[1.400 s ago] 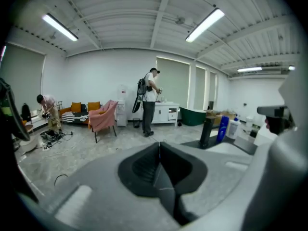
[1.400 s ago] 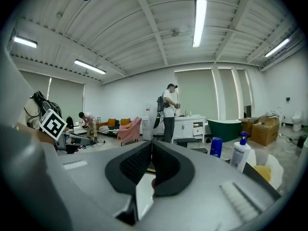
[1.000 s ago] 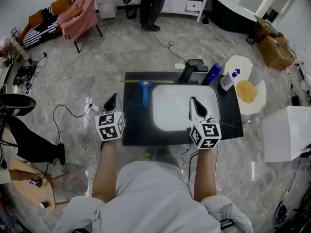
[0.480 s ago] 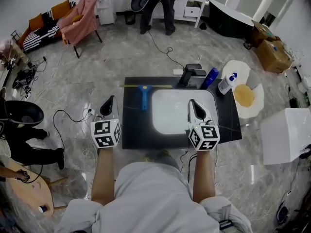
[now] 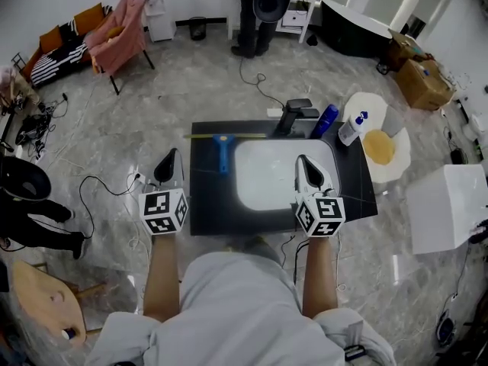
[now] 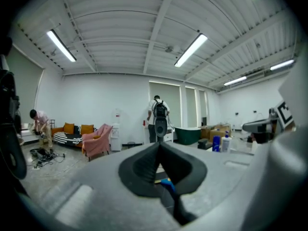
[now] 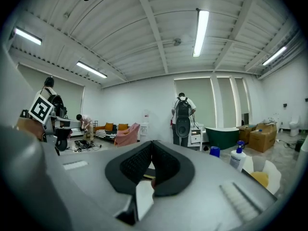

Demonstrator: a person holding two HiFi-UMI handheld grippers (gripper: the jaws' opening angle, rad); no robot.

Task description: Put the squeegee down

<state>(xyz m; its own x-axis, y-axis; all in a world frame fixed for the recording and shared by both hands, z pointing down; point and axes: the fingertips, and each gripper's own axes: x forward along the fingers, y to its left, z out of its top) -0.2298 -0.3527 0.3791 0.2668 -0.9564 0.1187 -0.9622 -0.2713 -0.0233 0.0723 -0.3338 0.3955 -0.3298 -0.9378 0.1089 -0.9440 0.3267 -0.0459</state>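
- The squeegee lies flat on the black counter, just left of the white basin; its blue handle points toward us and its blade runs along the counter's back edge; across the last second it has not shifted on the counter
- The left gripper has changed most; it has drawn away a little and now sits just off the counter's left edge, well apart from the squeegee; its jaws are clenched together on nothing, and in its own view the blue handle shows far beyond them
- The right gripper has kept its place over the basin's right side; its jaws look closed too, and empty
- We judge the putting-down done; the tool rests freely and neither claw touches it; what remains seems only to pull the hands back
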